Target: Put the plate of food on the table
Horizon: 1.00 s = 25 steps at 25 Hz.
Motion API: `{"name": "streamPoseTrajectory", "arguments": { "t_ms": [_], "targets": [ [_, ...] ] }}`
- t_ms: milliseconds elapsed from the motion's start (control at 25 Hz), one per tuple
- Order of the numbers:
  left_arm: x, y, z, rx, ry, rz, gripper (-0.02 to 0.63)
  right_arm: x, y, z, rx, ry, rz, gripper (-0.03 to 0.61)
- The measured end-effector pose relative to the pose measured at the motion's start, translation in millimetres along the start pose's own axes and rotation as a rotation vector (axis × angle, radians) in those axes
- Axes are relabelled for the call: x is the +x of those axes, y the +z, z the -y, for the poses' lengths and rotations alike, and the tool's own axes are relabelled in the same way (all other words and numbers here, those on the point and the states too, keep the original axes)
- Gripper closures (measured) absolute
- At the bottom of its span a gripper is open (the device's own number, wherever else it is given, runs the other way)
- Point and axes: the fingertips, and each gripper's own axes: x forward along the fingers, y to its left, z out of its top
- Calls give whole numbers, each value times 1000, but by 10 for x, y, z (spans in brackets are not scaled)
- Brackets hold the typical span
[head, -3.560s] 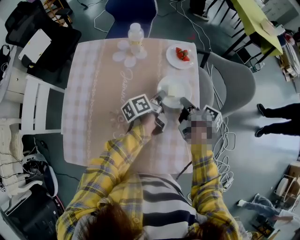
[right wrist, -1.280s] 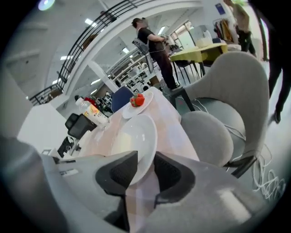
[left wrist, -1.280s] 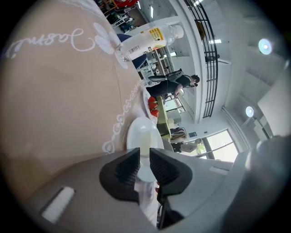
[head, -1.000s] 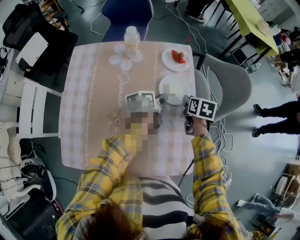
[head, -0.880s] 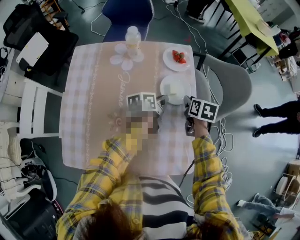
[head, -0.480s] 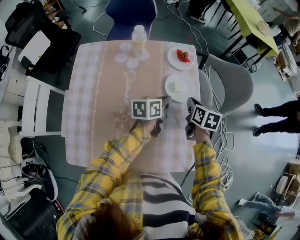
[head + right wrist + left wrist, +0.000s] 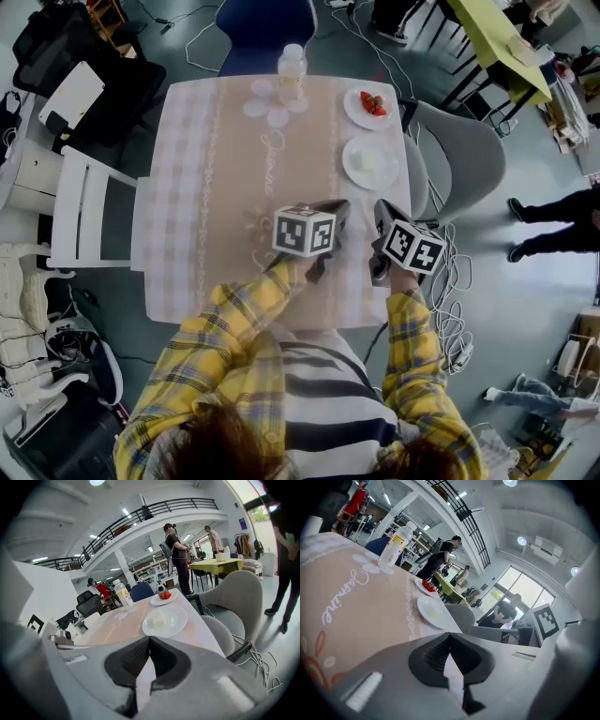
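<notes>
The white plate of food with a pale piece on it rests on the pink checked table near the right edge. It also shows as the plate of food ahead of my right gripper and as the plate of food ahead of my left. Both grippers hover over the near part of the table, apart from the plate. My left gripper is shut and empty, as is the left gripper. The jaws of my right gripper are closing, tips meeting at the right gripper, nothing between them.
A plate of strawberries lies beyond the food plate and a water bottle stands on a flower mat at the far edge. A grey chair stands to the right, a blue chair beyond, a white chair to the left. People stand farther off.
Both grippers have drawn back from the plate toward the person and their jaws have closed. The plate stays on the table where it was.
</notes>
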Motion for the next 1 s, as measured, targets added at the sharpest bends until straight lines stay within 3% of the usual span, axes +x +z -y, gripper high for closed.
{"name": "streamPoseTrajectory", "arguments": {
  "t_ms": [640, 1000],
  "targets": [
    [-833, -438, 221, 81, -67, -35, 612, -541, -666, -718, 45, -14, 56, 577],
    [-1196, -592, 344, 142, -76, 41, 612, -851, -980, -956, 72, -44, 119, 577]
  ]
}}
